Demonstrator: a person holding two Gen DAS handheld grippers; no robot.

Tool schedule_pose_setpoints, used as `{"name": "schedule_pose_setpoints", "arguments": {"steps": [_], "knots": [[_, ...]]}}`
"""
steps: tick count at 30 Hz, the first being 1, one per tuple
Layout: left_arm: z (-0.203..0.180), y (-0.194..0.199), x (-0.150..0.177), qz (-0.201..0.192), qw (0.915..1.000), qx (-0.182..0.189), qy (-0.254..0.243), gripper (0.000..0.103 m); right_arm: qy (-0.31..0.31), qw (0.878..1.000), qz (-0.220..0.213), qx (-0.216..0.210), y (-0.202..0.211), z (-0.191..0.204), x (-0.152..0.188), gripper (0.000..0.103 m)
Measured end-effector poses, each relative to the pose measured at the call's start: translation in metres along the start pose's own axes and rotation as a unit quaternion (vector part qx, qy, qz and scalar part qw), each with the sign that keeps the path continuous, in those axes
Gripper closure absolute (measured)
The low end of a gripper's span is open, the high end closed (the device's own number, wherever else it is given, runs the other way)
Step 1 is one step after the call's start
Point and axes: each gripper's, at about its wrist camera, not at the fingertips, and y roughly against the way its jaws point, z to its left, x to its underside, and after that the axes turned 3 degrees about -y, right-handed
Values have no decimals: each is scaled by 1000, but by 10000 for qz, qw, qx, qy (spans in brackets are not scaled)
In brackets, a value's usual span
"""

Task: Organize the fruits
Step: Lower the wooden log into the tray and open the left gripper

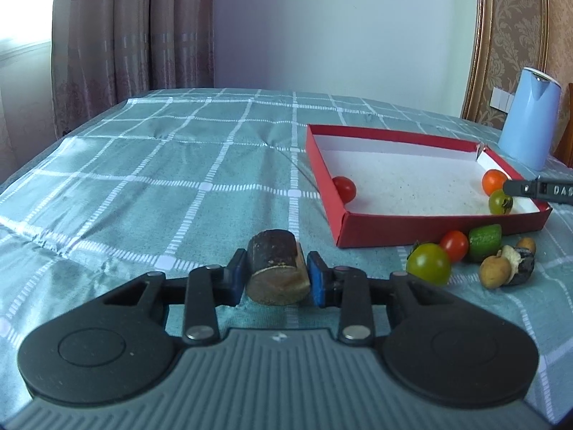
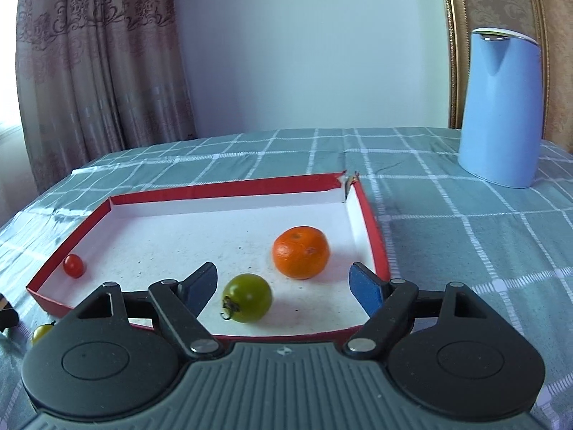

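The left gripper [image 1: 276, 276] had its jaws pinched on a dark brown stubby piece [image 1: 277, 268], rind-like with a cut face, though what fruit it was could not be told; it was held low over the checked cloth of the worktop [image 1: 143, 186], well short of the red box [image 1: 422, 224]. The right gripper [image 2: 284, 283] hung over the near edge of that box with its jaws spread wide and holding nothing, a green tomato [image 2: 247, 297] lying between them on the white floor and a mandarin [image 2: 301, 251] just beyond. A small red tomato [image 2: 74, 265] sat in the far left corner. Outside the box, against its near wall, a cluster waited: a larger green tomato [image 1: 428, 263], a red cherry tomato [image 1: 454, 245], a green fruit [image 1: 485, 238], two tan round ones [image 1: 495, 271] and some dark scraps. The step in hand looked like carrying the brown piece into the box. Doing it well probably meant lifting clear of the near wall before travelling right, since the card wall seemed light enough to be shoved, and setting the piece down on open floor in the middle, away from the round fruit, which would likely roll if nudged. The right gripper seemed best drawn back first, so the two did not crowd that edge.
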Motion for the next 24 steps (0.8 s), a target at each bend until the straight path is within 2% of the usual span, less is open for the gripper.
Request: {"name": "schedule_pose_setpoints", "arguments": {"steps": [4,11,16,24], "knots": [[-2,11,-9,-148,9999,30,20,71,-25,10000,21,85,1,-2,1,22],[-33,11,-40,-417,9987,220,-205,71,-20,9993,-313,221,17,-8,2,22],[-68,-14,-61,-473,9974,399,-358,71,-258,9991,-289,187,22,-19,3,22],[-102,-75,-80,-197,9984,203,-484,71,-256,9992,-196,215,21,-17,7,22]]}}
